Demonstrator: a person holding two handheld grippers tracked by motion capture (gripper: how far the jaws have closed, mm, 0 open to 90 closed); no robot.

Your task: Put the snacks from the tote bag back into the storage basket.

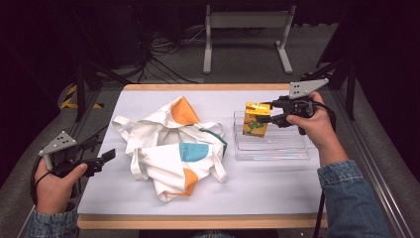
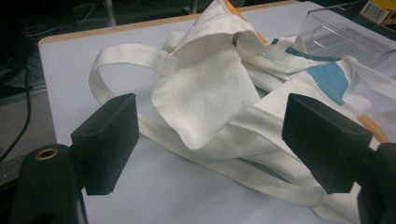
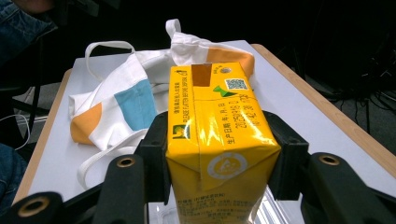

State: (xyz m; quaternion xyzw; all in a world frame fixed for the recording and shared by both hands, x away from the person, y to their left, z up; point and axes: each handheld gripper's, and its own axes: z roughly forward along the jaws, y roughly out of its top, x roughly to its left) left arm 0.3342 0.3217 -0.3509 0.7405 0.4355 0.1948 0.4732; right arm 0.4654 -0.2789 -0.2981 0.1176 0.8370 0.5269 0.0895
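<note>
While the right tool (image 1: pixel 264 112) clamps the yellow carton (image 1: pixel 255 119), seemingly over the clear tray (image 1: pixel 275 148), the left tool (image 1: pixel 101 159) sits wide open, empty, near the tote bag (image 1: pixel 171 146).

High view looks down; both gripper views closely share the tote bag (image 2: pixel 219 88).

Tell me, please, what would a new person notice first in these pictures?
First, the bright yellow drink carton, clamped between the right tongs above the clear plastic tray on the right of the table. Next, the crumpled white tote bag with orange and blue patches, lying in the middle of the white table. The left tongs wait open, pointed at the bag's strap.
</note>
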